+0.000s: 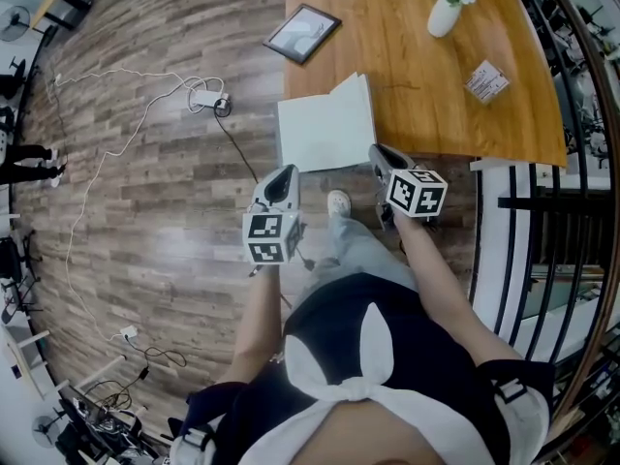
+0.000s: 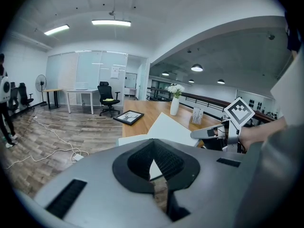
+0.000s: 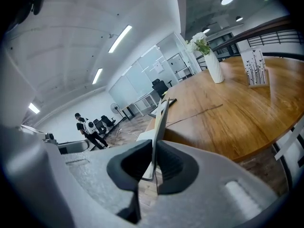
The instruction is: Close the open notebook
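Observation:
The white notebook [image 1: 325,129] lies open at the near left corner of the wooden table [image 1: 417,95], its left half sticking out past the table's edge. Its right leaf is raised off the table. My right gripper [image 1: 381,158] is shut on the near edge of that raised leaf, which shows edge-on [image 3: 161,120] between the pads in the right gripper view. My left gripper [image 1: 282,184] hovers at the notebook's near left corner with its jaws together and nothing in them. In the left gripper view the flat page [image 2: 135,139] and the raised leaf [image 2: 173,129] lie just ahead.
On the table stand a framed picture [image 1: 302,33], a white vase of flowers [image 1: 446,10] and a small card stand [image 1: 486,80]. A cable and power strip [image 1: 206,98] trail over the wood floor to the left. A black railing [image 1: 542,221] runs on the right.

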`<act>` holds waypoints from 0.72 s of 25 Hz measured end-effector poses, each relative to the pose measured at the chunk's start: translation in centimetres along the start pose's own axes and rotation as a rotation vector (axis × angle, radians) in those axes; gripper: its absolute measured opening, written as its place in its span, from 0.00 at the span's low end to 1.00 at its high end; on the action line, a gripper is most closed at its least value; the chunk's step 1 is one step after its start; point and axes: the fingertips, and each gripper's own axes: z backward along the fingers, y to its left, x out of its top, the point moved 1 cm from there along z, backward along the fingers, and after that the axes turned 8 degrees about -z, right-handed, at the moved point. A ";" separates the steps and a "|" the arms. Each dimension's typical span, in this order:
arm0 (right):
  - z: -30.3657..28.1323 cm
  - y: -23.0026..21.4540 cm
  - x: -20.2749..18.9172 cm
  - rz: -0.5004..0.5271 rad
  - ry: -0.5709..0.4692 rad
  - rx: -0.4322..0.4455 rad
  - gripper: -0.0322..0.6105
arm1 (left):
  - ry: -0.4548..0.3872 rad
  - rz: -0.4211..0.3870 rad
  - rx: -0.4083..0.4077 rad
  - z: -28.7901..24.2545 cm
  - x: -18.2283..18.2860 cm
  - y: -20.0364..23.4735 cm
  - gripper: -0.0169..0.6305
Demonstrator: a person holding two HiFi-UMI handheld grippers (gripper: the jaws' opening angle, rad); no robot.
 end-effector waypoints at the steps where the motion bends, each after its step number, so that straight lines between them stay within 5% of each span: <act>1: -0.1 0.2 0.1 0.004 0.002 0.001 0.10 | -0.001 0.001 0.001 0.0 0.0 0.1 0.05; 18: -1.0 3.4 0.8 0.098 0.033 0.018 0.09 | -0.011 0.009 0.019 0.3 0.2 2.0 0.05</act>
